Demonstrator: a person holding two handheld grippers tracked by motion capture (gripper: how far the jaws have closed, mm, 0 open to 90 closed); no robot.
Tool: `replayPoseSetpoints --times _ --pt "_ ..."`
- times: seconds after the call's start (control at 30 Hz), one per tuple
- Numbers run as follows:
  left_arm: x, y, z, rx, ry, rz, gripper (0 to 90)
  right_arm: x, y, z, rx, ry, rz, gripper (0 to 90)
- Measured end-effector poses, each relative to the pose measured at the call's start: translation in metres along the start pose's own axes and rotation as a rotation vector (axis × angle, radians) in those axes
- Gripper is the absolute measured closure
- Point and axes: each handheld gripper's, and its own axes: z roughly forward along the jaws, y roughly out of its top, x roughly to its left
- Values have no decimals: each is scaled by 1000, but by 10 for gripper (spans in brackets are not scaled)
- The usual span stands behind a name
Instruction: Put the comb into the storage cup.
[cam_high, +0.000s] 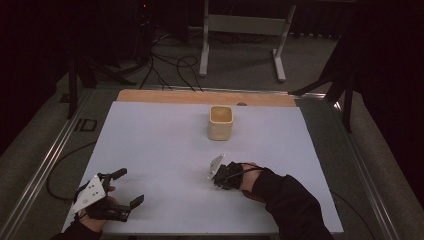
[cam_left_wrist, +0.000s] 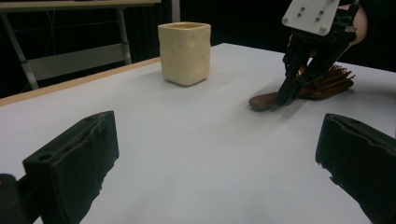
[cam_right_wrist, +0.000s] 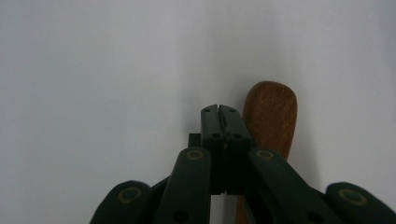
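Lying flat on the white counter (cam_left_wrist: 196, 140), the wooden brush (cam_left_wrist: 322, 84) shows a smooth reddish-brown handle and dark bristles. Right tool (cam_right_wrist: 222, 114), fully closed, empty, rests just beside the handle. Left tool (cam_high: 131, 187) gapes wide, empty.

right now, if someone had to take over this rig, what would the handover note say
Right gripper: fingers shut flat against each other, nothing between them; the wooden hairbrush handle lies just beside them, not gripped. In the left gripper view its tips are down at the handle.
Left gripper: open, empty, resting near the table's front left corner.
Things: wooden hairbrush lies flat on the white table, bristles up. Cream cup stands upright toward the far edge, apart from the brush.
Done: nothing picked up yet.
Left: probably reopen the right fingers, take the handle, then move the brush, likely toward the cup.
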Motion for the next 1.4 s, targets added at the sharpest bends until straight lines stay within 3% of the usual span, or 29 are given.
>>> replayPoseSetpoints --times 0.33,0.57,0.8,1.4 --pt "0 0 0 0 -1 0 2 -14 -5 4 48 2 22 900" --pt "0 0 0 -1 -1 0 2 -26 -16 0 58 -7 77 900" --pt "0 0 0 -2 0 -1 2 -42 -34 -7 54 -27 143 900" --pt "0 0 1 -1 -1 -2 2 -58 -79 -26 57 -74 259 900"
